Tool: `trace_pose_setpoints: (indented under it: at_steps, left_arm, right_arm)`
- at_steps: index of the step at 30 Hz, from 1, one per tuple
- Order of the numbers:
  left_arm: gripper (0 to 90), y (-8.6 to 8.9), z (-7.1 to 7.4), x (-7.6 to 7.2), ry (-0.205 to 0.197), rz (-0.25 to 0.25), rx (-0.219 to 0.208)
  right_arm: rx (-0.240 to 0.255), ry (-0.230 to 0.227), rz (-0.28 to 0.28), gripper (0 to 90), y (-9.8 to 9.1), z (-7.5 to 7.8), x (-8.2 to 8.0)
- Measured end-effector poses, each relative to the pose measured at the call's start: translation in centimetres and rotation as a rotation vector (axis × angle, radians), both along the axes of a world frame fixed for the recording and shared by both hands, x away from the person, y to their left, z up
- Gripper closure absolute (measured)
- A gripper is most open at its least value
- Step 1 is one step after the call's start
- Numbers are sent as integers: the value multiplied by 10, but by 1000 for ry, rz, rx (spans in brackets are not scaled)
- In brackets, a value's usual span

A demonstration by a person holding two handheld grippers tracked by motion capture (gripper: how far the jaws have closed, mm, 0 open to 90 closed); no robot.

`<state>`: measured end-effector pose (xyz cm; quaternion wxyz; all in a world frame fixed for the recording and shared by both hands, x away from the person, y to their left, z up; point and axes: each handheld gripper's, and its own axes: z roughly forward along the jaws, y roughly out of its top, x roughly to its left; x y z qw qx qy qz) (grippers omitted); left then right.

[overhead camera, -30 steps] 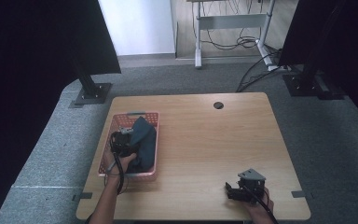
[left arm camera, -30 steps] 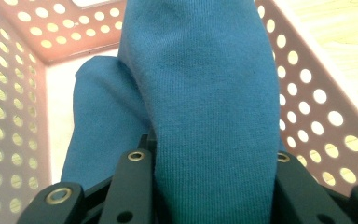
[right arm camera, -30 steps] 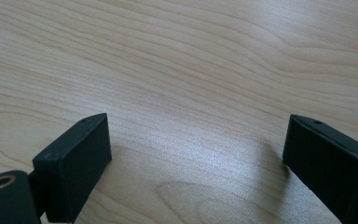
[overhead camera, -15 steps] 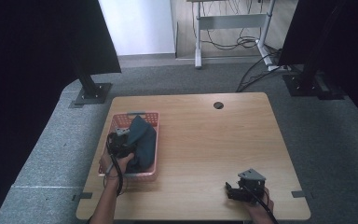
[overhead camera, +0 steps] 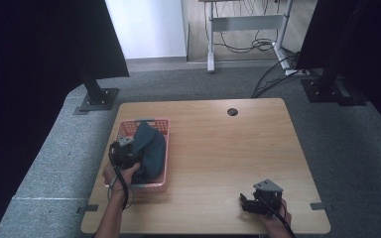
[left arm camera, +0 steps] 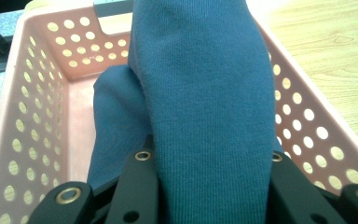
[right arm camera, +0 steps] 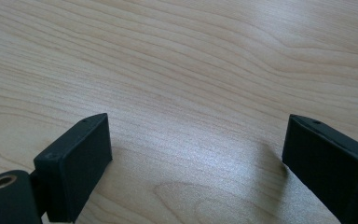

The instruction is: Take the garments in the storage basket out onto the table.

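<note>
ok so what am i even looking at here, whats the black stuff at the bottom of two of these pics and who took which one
No robot here: a person sits at a wooden table holding a hand-held two-jaw gripper in each hand. The wide picture comes from a fixed camera above, looking down on the table. The other two come from small cameras riding on the grippers, so the black shapes at the bottom are each gripper's own jaws.

The left gripper is closed on a blue cloth, which rises out of a pink perforated basket. From above, that basket sits on the table's left side with the cloth in it.

The right gripper has its jaws wide apart with only bare wood between them; from above it sits near the front right edge.
</note>
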<state>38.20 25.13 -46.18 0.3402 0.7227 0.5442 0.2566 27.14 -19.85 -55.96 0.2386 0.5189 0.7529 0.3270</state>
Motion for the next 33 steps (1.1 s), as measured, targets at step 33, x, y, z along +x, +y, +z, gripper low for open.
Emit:
trace_pose_setpoints:
  at_steps: [33]
  left_arm:
    - [709,-2,33,-22,-126,-21,-24]
  right_arm:
    - [0,-1,-2,80,0,0,0]
